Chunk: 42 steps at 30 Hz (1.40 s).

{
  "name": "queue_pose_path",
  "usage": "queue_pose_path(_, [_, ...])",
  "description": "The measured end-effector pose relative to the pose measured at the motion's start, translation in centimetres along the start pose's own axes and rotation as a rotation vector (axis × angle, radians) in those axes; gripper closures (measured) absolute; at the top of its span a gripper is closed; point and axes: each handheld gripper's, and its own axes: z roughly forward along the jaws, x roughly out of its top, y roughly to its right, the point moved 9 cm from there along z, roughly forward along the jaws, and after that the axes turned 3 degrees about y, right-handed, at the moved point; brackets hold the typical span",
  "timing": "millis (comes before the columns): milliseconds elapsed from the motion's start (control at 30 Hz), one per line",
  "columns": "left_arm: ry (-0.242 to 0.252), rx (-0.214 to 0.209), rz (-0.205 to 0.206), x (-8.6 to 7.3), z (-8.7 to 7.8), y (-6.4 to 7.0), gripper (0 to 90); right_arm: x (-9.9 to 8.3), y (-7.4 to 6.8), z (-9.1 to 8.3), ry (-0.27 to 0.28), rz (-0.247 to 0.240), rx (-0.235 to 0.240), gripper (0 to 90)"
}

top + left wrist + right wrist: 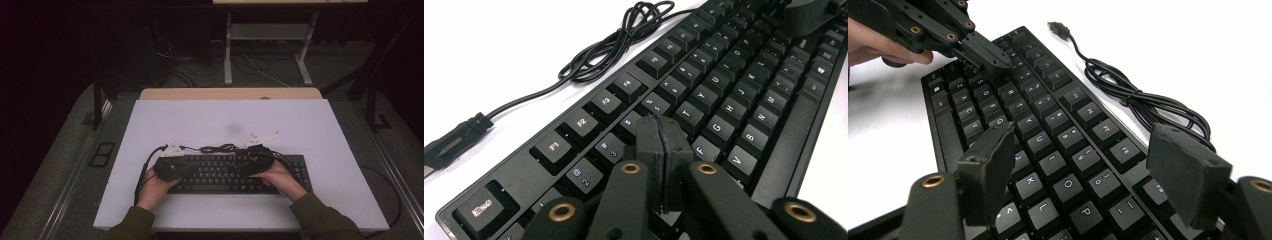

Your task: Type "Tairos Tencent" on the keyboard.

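A black keyboard (225,176) (729,90) (1048,125) lies near the front edge of the white tabletop (210,117). Its black cable (217,148) (614,45) (1138,95) is coiled behind it, and the loose USB plug (454,142) (1058,27) rests on the table. My left gripper (186,168) (659,127) (998,62) is shut with nothing in it, its tips low over the keys near the number row at the keyboard's left. My right gripper (252,162) (1083,145) stands open over the right half of the letter keys. A hand holds each gripper.
Behind the white top, a wooden table edge (230,93) shows. Farther back stands a white desk frame (270,35) with loose cables on the grey floor (195,70). Dark posts (97,100) flank the table.
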Motion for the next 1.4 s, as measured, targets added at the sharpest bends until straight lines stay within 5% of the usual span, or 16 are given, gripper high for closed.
queue_pose_path(267, [0.025, 0.0, -0.02, 0.2, -0.5, 0.2, 74.4, 0.2, -0.2, -0.1, 0.01, 0.02, 0.002, 32.3])
queue_pose_path(633, [0.054, -0.016, -0.073, 0.5, -0.9, 0.6, 45.8, 0.5, -1.2, 0.0, 0.025, 0.016, 0.037, 64.0])
queue_pose_path(967, [0.079, -0.004, -0.076, 0.6, -1.3, 0.7, 32.1, 0.2, -2.4, 0.5, 0.005, 0.001, 0.083, 87.7])
queue_pose_path(1400, [0.079, 0.001, -0.075, 0.5, -1.1, 0.7, 25.3, -0.8, -4.3, 1.9, -0.059, -0.039, 0.138, 89.5])
